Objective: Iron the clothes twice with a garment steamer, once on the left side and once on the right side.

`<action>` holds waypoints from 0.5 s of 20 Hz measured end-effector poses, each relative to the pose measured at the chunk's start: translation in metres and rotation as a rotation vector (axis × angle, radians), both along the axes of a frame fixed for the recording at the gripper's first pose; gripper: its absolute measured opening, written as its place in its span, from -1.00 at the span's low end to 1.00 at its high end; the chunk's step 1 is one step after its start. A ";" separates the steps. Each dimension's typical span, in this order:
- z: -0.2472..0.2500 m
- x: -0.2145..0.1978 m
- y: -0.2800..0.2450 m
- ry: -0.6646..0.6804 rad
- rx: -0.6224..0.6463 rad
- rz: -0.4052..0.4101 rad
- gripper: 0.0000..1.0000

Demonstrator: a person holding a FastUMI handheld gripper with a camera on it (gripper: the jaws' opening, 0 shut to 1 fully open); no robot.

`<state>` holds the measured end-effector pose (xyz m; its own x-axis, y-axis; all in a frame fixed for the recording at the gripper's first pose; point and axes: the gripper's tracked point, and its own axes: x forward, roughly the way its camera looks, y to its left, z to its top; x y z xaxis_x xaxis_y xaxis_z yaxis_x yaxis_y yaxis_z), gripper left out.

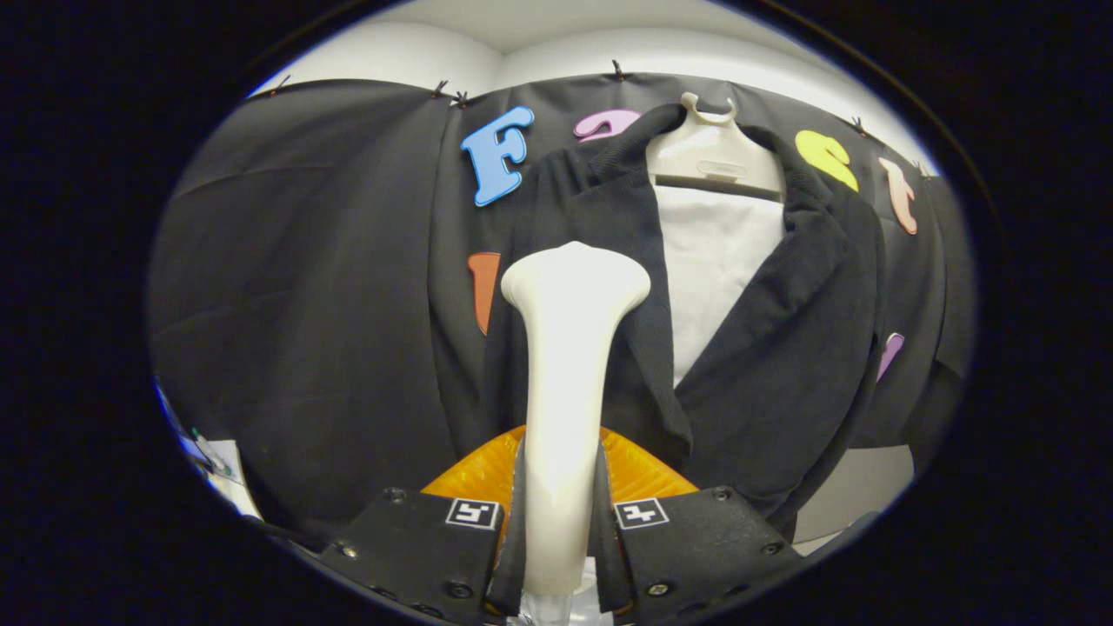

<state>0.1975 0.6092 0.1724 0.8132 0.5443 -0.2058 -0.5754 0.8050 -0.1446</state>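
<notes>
Dim booth, soft glare overhead, edges bowed, perhaps slightly blurred.

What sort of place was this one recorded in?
Likely a staged recording booth, not a home: black cloth wall pinned up as a backdrop, a dark jacket on a cream plastic hanger, and the tongs shut on a cream garment steamer.
</notes>
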 end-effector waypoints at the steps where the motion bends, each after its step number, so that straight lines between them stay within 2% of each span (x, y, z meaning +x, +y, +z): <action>1: -0.006 0.000 -0.003 0.008 -0.006 -0.002 -0.30; 10: -0.063 -0.007 -0.017 0.053 -0.071 0.003 -0.30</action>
